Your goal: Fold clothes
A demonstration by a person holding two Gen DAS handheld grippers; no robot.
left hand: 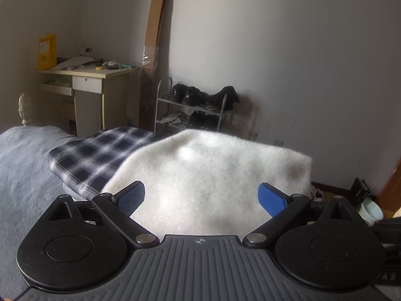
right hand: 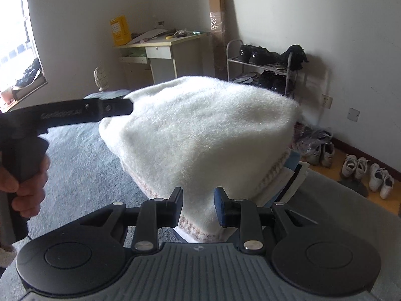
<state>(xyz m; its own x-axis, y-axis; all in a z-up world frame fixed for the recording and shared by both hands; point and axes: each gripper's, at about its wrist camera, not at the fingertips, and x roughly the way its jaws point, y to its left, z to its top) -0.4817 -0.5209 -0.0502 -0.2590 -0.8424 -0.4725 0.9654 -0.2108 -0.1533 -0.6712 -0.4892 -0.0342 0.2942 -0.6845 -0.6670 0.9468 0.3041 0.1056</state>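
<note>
1. bed [left hand: 22,165], covered in a grey-blue fleece spread, filling the lower left of both views; the garments lie on it.
2. white fluffy sweater [left hand: 208,175], raised in a mound above the bed; a knitted patterned hem [right hand: 190,225] hangs at its near edge in the right wrist view.
3. folded navy plaid shirt [left hand: 92,158], lying flat on the bed, just beside the sweater on its left; the sweater overlaps its near corner.
4. left gripper [left hand: 200,198], blue pads spread wide with the sweater's pile between them and neither pad pressing on it; in the right wrist view its black fingers reach to the sweater's far left edge, and a hand [right hand: 27,183] holds its handle.
5. right gripper [right hand: 198,207], jaws drawn narrow and clamped on the sweater's hem, cloth bunched between the pads.
6. desk [left hand: 100,75], cream, against the far wall, its top cluttered; a yellow box [left hand: 46,51] stands on it.
7. shoe rack [left hand: 190,107], metal, right of the desk, bearing dark shoes.
8. white sneakers [right hand: 368,173], paired on the wooden floor at right.
</note>
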